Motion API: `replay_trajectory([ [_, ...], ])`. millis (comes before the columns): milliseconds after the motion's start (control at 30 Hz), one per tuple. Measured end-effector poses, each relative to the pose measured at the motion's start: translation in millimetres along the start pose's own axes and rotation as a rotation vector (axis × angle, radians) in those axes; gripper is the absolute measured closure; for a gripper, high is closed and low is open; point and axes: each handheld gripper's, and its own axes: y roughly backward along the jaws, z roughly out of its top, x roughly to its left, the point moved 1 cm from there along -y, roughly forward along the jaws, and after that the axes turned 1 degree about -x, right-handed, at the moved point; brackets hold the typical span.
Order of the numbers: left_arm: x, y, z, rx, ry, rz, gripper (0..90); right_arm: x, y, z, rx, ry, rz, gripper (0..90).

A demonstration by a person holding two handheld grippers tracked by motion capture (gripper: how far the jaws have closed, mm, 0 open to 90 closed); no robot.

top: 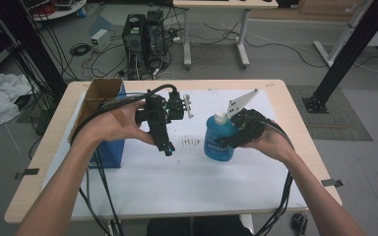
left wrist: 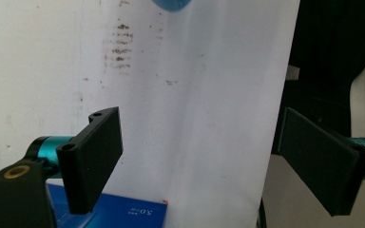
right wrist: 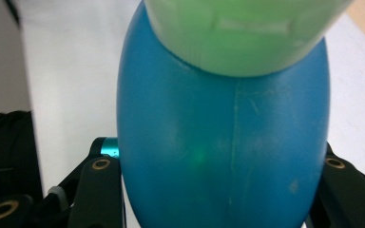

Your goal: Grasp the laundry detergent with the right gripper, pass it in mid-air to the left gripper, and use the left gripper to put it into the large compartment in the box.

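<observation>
1. Right gripper view: the blue bottle (right wrist: 223, 152) sits pinched between the two black jaws, its pale cap (right wrist: 244, 33) at the top of the picture.
2. From the high view, the bottle (top: 219, 140) stands upright right of the counter's middle, with the right gripper (top: 234, 137) clamped on its side.
3. Just left of it, a patch of dark smudges (top: 192, 142) marks the white sheet (top: 187, 177).
4. The left gripper (top: 163, 142) hangs near the smudges, jaws spread wide with nothing between them.
5. A blue box (top: 109, 147) and an open cardboard box (top: 96, 96) stand at the counter's (top: 39, 162) left side.
</observation>
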Motion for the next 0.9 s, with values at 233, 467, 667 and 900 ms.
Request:
replay_trajectory([
  [233, 1.6, 4.6, 4.0, -0.039, 0.010, -0.007, 14.9, 10.0, -1.6, 12.7, -0.011, 0.077, 0.092, 45.7],
  [467, -0.6, 7.5, 7.4, -0.078, 0.009, 0.017, 14.9, 16.5, -6.9, 18.1, -0.022, 0.120, 0.142, 45.6],
  [667, -0.1, 1.4, 11.8, -0.078, 0.015, 0.010, 14.9, 20.2, -8.8, 21.1, -0.021, 0.142, 0.145, 45.5],
  [900, -1.2, -5.9, 19.5, -0.151, 0.006, -0.034, 14.9, 24.6, -13.5, 25.9, -0.029, 0.182, 0.202, 45.5],
])
